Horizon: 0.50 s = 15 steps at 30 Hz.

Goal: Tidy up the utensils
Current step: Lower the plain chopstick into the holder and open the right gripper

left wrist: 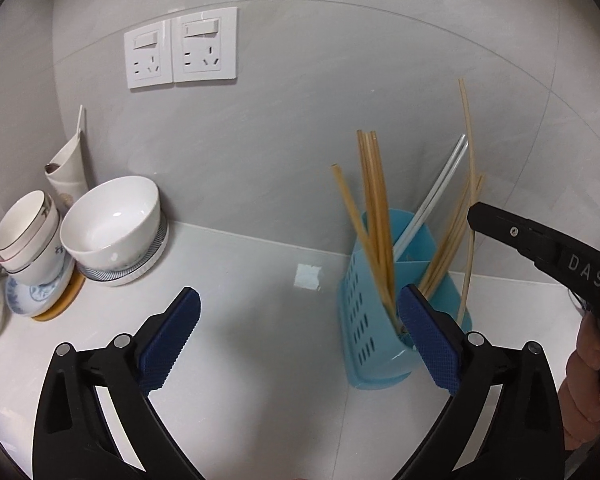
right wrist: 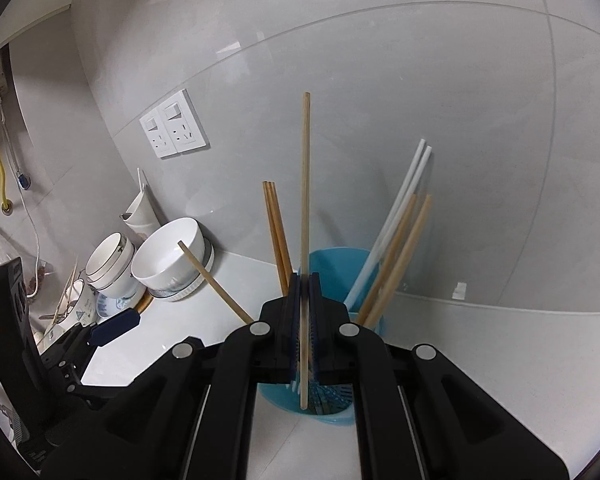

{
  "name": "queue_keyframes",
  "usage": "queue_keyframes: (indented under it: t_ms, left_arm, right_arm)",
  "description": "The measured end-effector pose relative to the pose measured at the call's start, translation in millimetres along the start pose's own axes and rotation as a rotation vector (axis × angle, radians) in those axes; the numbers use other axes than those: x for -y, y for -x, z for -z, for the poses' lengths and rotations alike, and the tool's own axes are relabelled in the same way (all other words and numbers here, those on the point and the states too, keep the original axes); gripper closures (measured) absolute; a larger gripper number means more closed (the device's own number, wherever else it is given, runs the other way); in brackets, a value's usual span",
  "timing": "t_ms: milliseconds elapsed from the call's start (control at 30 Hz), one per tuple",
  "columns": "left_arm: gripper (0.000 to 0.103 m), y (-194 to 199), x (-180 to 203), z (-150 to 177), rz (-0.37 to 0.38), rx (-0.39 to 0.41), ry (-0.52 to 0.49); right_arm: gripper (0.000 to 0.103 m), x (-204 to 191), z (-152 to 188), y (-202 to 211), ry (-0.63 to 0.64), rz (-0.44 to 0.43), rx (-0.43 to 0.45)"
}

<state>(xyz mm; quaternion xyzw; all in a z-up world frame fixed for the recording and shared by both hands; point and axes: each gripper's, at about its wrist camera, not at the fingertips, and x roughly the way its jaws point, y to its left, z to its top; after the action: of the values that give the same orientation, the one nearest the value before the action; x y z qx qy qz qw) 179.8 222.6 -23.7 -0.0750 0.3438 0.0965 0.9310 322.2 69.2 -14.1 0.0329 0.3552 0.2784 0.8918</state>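
Now the right claw (right wrist: pixel 305 312), clamped on a bamboo chopstick (right wrist: pixel 305 200), should lower it straight into the blue utensil holder (right wrist: pixel 332 264); left claw (left wrist: pixel 300 320) gapes wide, empty.

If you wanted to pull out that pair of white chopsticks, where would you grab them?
Grip the white chopsticks on their upper shafts, coming down from above. They lean up and rightward out of the blue holder, their tops clear of the wooden ones; their lower ends are buried inside. The left gripper is open; the right gripper already pinches a wooden chopstick.
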Motion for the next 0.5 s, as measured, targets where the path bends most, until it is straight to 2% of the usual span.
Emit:
queue_keyframes:
  t_ms: [200,500]
  left_arm:
    - [0.006,-5,-10,3,-0.009,-0.037,0.02]
    - [0.006,-11,-13,8,-0.022,-0.064,0.025]
  right_arm:
    - [0.099,-8,7,-18,0.038,0.025,0.009]
    - [0.096,-8,23,-39,0.075,0.054,-0.035]
